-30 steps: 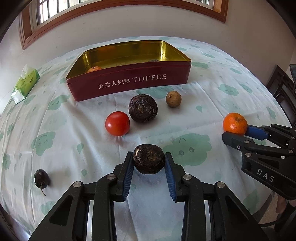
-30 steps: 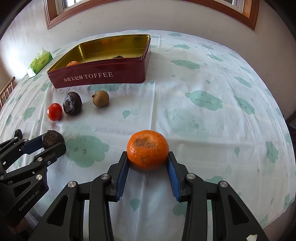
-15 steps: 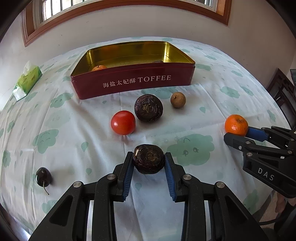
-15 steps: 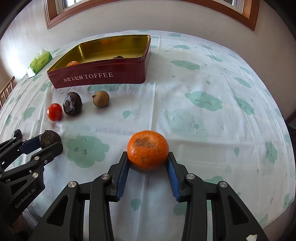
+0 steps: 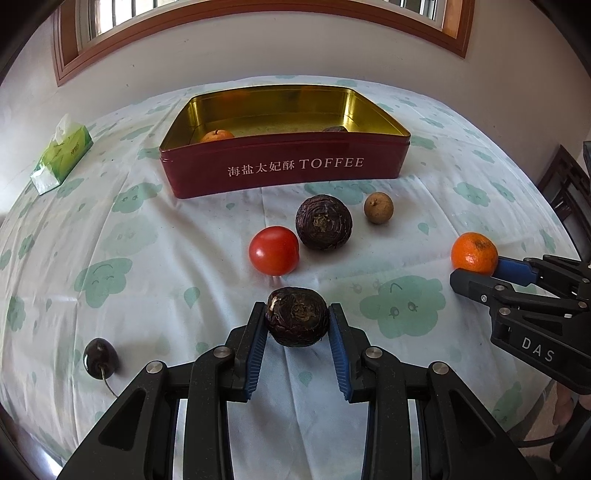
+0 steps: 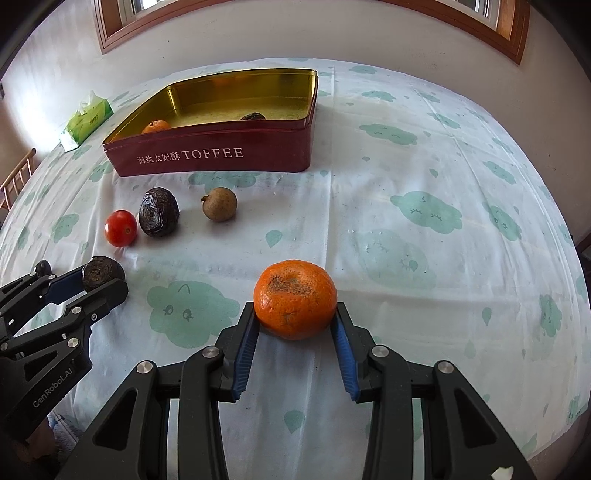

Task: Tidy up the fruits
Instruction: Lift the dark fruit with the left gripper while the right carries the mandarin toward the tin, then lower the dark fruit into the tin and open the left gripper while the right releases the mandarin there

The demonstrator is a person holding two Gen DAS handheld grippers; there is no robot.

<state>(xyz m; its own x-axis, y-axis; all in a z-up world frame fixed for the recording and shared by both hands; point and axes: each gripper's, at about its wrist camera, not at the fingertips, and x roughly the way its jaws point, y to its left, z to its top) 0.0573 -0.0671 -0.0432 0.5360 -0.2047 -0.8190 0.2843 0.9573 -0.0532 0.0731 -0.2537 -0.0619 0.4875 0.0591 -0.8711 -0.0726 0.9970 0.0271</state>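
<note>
Tongs on the left (image 5: 297, 317) clench a wrinkled dark passion fruit (image 5: 297, 316); the right tongs (image 6: 295, 314) clench a mandarin (image 6: 294, 298). Both hang above the table (image 6: 424, 155), near side of the red TOFFEE tin (image 5: 284, 166), right of a cherry (image 5: 99, 357).

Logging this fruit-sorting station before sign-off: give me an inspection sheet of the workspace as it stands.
Surface: table under a cloud-print cloth.
Job's things: toffee tin holding an orange fruit and a dark one; loose on the cloth: tomato, dark fruit, brown fruit, cherry.
Clutter: tissue pack.
Grippers: left hand-held gripper shut on a dark wrinkled fruit; right hand-held gripper shut on a tangerine.
Cables: nothing seen.
Surroundings: wall, window frame.
</note>
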